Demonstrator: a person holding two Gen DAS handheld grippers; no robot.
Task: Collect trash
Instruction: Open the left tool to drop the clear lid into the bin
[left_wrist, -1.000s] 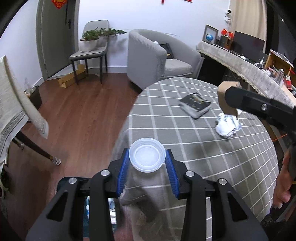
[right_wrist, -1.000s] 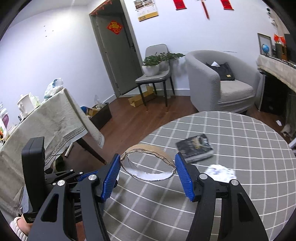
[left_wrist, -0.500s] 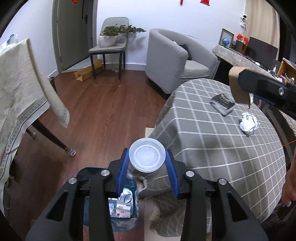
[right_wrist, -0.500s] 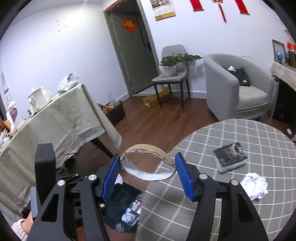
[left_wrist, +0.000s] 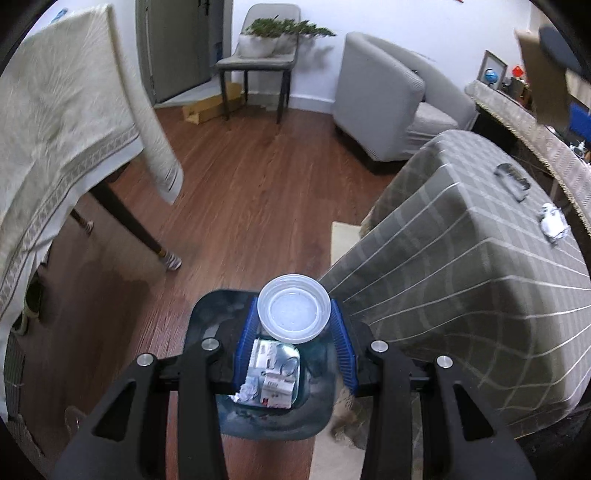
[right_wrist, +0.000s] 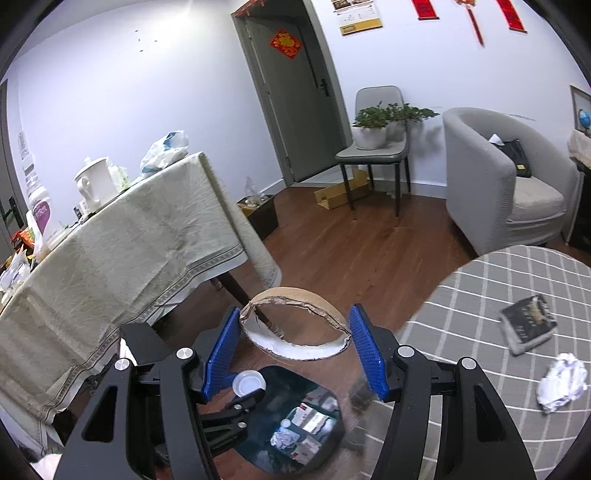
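Observation:
My left gripper (left_wrist: 294, 341) is shut on a clear plastic cup (left_wrist: 294, 314) and holds it above a dark trash bin (left_wrist: 225, 314) on the floor, with cartons and crumpled paper inside. My right gripper (right_wrist: 295, 345) is shut on a torn cardboard ring (right_wrist: 295, 325), held higher, above the same bin (right_wrist: 317, 391). The left gripper with the cup (right_wrist: 249, 384) shows below it. A crumpled white paper ball (right_wrist: 563, 380) lies on the checked round table (right_wrist: 480, 295); it also shows in the left wrist view (left_wrist: 553, 223).
A dark book (right_wrist: 528, 325) lies on the round table. A table with a beige cloth (right_wrist: 110, 258) stands to the left, its leg (left_wrist: 125, 221) near the bin. A grey armchair (right_wrist: 498, 177) and a chair with plants (right_wrist: 376, 147) stand by the far wall.
Both grippers have moved left off the round table and over the trash bin, each keeping its item. The left gripper has dropped lower, close above the bin.

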